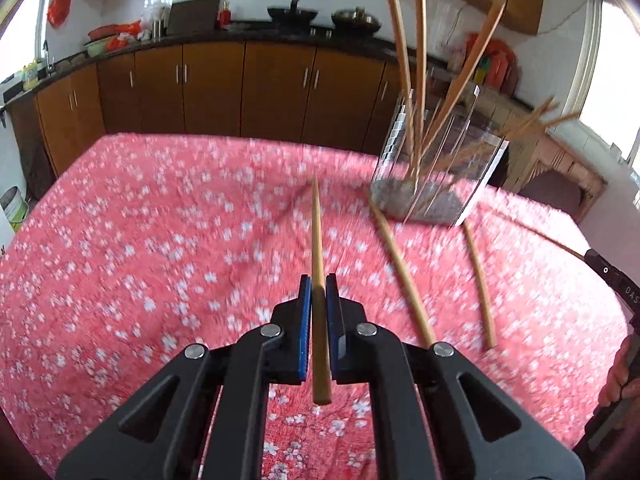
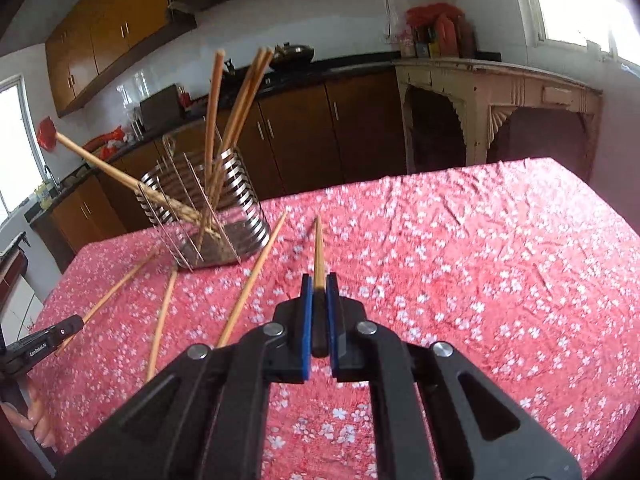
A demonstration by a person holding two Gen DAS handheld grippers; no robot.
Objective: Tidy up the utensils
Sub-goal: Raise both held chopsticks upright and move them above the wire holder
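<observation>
Each gripper pinches one chopstick: the left gripper [image 1: 318, 284] holds its left-held chopstick [image 1: 319, 264], the right gripper [image 2: 319, 283] its right-held chopstick [image 2: 319, 254], both above the cloth short of the wire holder [image 2: 224, 216]. I'd tip each point-down over the holder's open top, clear of the leaning sticks. Two loose chopsticks [image 1: 400, 276] lie just before the holder; the left view is blurred.

Cloth [image 2: 480, 280] right of rack [image 2: 208, 216] open. Two loose chopsticks [image 2: 250, 280] [image 2: 162, 320] lie before rack; sticks [image 2: 240, 100] fan out over its top, one [image 2: 104, 168] leaning far left.
</observation>
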